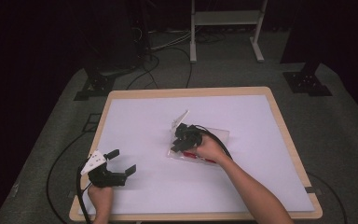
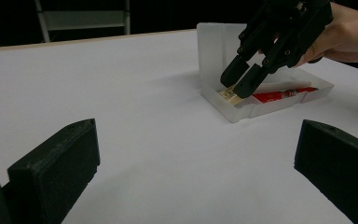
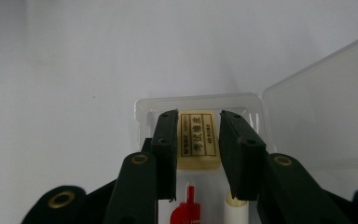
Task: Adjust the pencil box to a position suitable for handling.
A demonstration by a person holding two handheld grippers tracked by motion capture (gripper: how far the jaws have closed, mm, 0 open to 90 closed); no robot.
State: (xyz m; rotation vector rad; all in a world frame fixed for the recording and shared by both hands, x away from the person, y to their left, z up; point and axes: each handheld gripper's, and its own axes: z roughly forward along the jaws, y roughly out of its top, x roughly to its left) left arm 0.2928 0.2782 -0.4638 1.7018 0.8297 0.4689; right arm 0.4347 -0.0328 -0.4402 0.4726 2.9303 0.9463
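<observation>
1. Two jaws of the right gripper [image 3: 198, 140] reach into the open clear box [image 3: 142, 109], flanking the eraser [image 3: 198, 140]; contact cannot be told.
2. Left gripper [image 1: 121, 162] spread wide, apart from the box, above the table [image 1: 140, 116].

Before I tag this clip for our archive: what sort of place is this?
Probably a recording studio or lab: dark curtained surroundings, one table under a white sheet, cables and a stand base on grey carpet.

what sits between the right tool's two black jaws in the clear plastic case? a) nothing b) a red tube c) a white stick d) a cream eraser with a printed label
d: in the right gripper view the right tool straddles the cream rectangular eraser with a printed label at the end of the clear plastic case; the red tube lies nearer the camera.
</observation>
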